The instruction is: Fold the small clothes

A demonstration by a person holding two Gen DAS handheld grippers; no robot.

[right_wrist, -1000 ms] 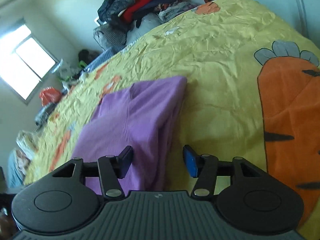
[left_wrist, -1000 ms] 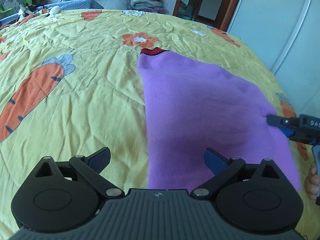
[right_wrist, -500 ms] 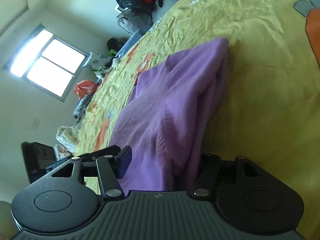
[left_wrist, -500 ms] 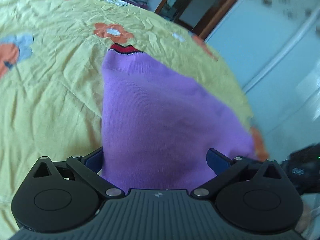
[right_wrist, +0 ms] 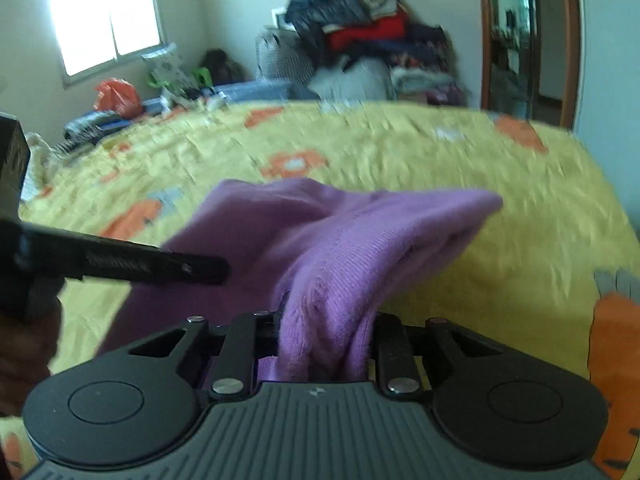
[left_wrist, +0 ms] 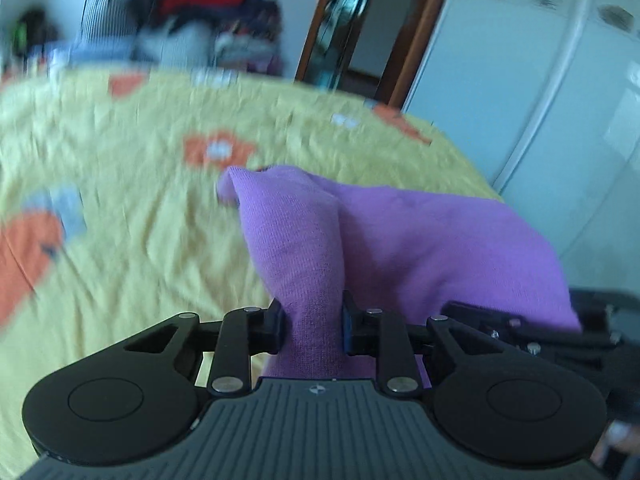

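Note:
A small purple knit sweater [left_wrist: 420, 236] is lifted off the yellow carrot-print bedspread [left_wrist: 132, 184]. My left gripper [left_wrist: 313, 327] is shut on a bunched fold of its near edge. My right gripper [right_wrist: 326, 334] is shut on another bunched part of the sweater [right_wrist: 344, 240], which hangs between the two. The left gripper also shows in the right wrist view [right_wrist: 120, 264] at the left, and the right gripper shows at the right edge of the left wrist view [left_wrist: 580, 332].
A pile of clothes [right_wrist: 360, 40] stands at the far end of the bed. A window [right_wrist: 104, 16] is at the back left. A wooden door frame [left_wrist: 416, 28] and a white wardrobe [left_wrist: 540, 80] are to the right.
Both grippers have shut on the sweater's near edge and lifted it off the bed. The sweater lay flat before; now it hangs bunched, and both views have tilted up.

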